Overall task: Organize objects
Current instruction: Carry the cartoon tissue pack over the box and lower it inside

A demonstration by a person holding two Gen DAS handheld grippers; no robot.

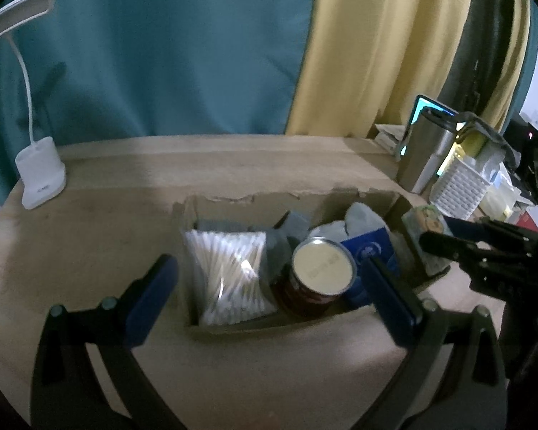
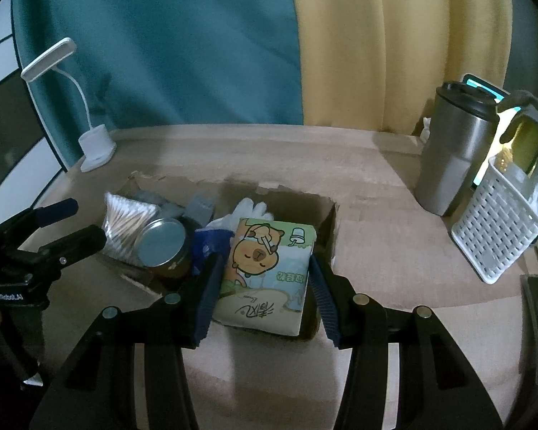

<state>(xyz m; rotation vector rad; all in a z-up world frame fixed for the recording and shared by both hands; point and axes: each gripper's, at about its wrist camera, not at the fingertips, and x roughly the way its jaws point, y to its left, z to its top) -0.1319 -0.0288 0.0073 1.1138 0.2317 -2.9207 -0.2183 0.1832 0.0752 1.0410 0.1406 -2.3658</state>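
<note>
The right claw (image 2: 265, 283) grips a cartoon-printed tissue pack (image 2: 265, 268) between its blue pads, over the open cardboard box's (image 2: 328, 222) right end. The left claw (image 1: 269, 294) hangs wide and empty. In the box, a tin can (image 1: 321, 268) sits at centre, cotton swabs (image 1: 229, 272) at nine o'clock.

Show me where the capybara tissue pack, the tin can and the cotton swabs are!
capybara tissue pack (image 2: 265, 272): right wrist view, on its printed front face.
tin can (image 1: 321, 265): left wrist view, on its pale round lid.
cotton swabs (image 1: 226, 272): left wrist view, middle of the clear bag.
</note>
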